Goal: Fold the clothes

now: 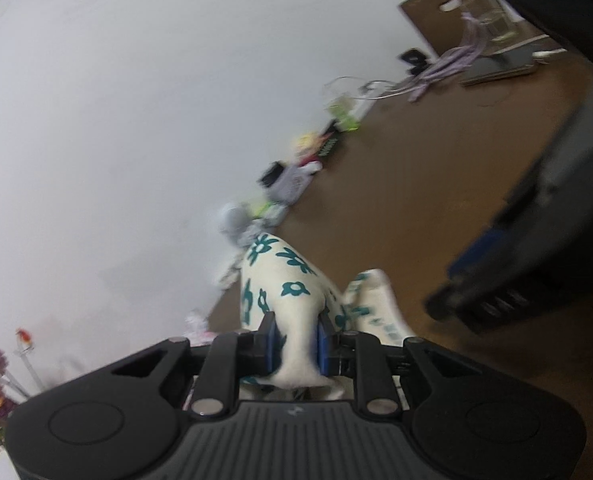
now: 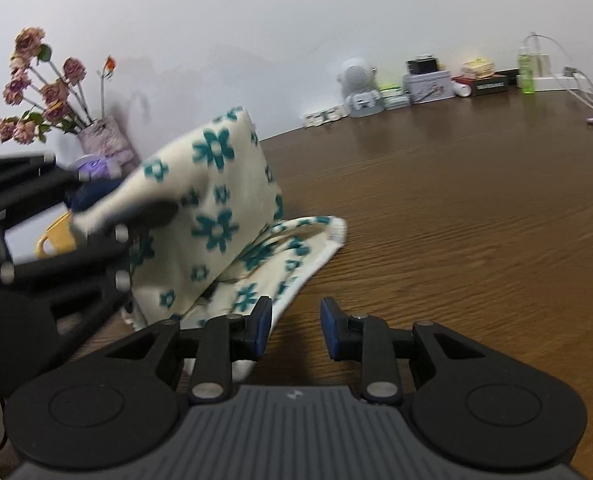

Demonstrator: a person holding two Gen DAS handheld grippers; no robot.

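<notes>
Behind our brown wood-grain table (image 2: pixel 456 208) stands a white wall. Our left gripper (image 1: pixel 296 340) is clenched on the cream cloth with teal flowers (image 2: pixel 216 208), lifting one part while the rest lies on the table. Our right gripper (image 2: pixel 296 326) hangs released just beside it.

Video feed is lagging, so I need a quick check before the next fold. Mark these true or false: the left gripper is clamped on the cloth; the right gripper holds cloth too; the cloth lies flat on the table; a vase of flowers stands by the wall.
1. The left gripper is clamped on the floral cloth. True.
2. The right gripper holds cloth too. False: it is open, nothing between its fingers.
3. The cloth lies flat on the table. False: one part is lifted, the rest rests on the wood.
4. A vase of flowers stands by the wall. True.
</notes>
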